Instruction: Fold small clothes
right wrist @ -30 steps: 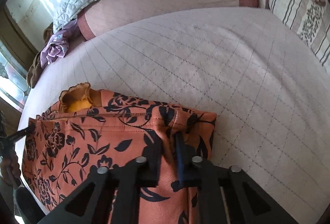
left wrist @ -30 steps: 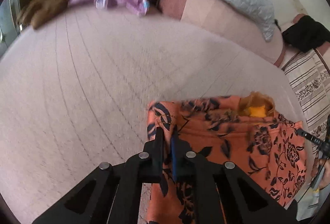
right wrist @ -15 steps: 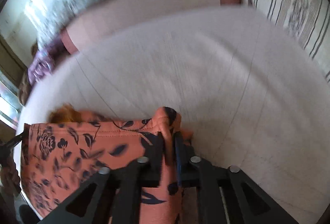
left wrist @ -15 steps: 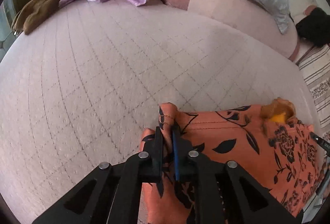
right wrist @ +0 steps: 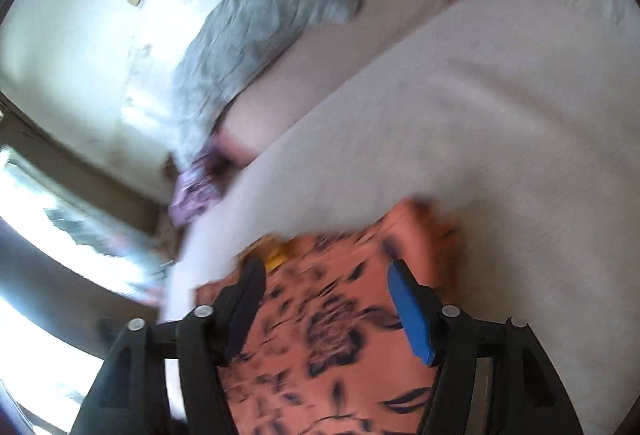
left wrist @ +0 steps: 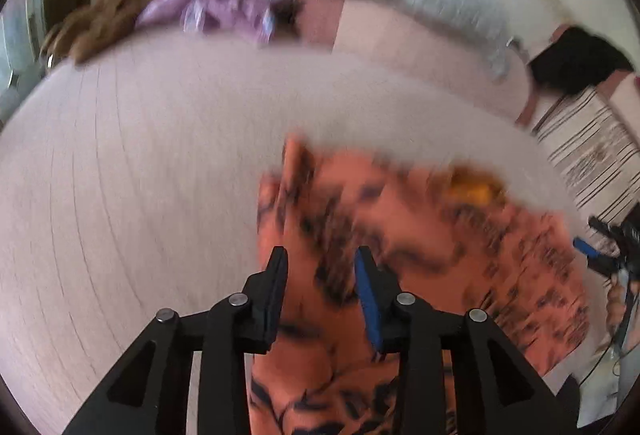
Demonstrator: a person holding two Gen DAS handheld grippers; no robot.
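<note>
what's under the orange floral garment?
The orange floral garment lies on the pale quilted bedspread. A yellow-orange ruffled piece pokes out at its far edge; how far that runs underneath is covered. Blur hides finer detail.

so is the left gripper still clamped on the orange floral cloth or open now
Open. The left gripper has just been opening; its jaws stand apart, with the orange floral cloth lying between them, pads not pressing on it.
</note>
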